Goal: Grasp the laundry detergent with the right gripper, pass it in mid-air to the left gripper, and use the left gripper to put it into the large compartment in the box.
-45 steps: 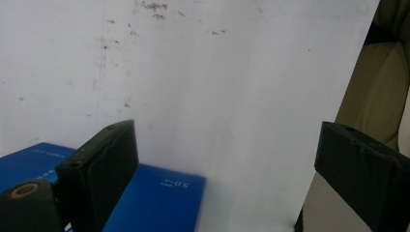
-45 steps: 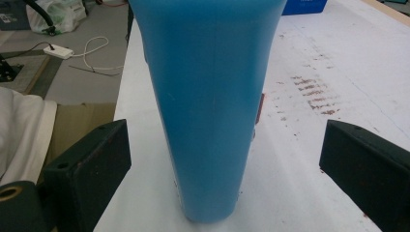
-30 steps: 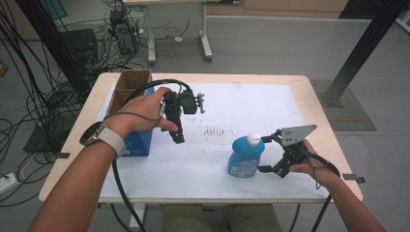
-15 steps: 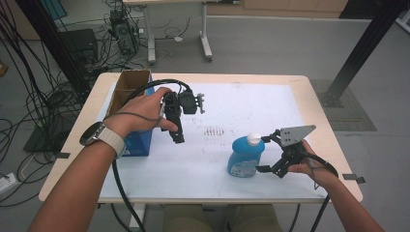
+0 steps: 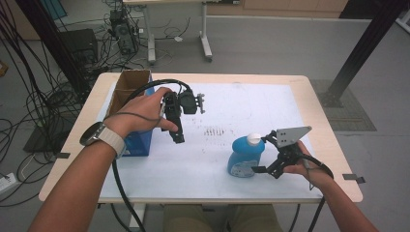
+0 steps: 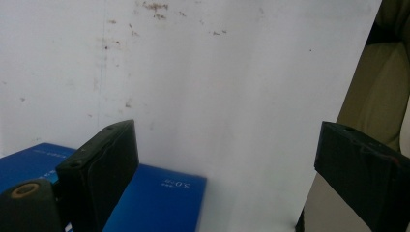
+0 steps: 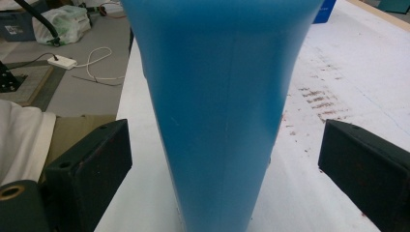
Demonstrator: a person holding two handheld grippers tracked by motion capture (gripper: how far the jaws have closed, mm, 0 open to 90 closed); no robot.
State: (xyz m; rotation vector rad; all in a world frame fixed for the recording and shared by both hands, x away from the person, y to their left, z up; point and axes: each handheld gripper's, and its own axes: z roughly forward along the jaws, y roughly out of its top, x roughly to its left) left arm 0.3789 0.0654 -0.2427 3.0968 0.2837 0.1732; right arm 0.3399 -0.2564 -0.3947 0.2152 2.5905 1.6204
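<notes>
From above, the blue bottle (image 5: 245,156) with its white cap stands upright on the white table (image 5: 241,104), toward the person's edge, with the right gripper (image 5: 265,159) right beside it, and the left gripper (image 5: 177,126) hangs over the table well away from the bottle, next to the open cardboard box (image 5: 126,92). The right gripper view adds what the high view cannot: both black jaws flank the bottle's body with a gap on each side, spread and not pressing it. The left gripper view shows its jaws wide apart over bare tabletop with nothing between them, above a corner of a blue box (image 6: 159,198).
</notes>
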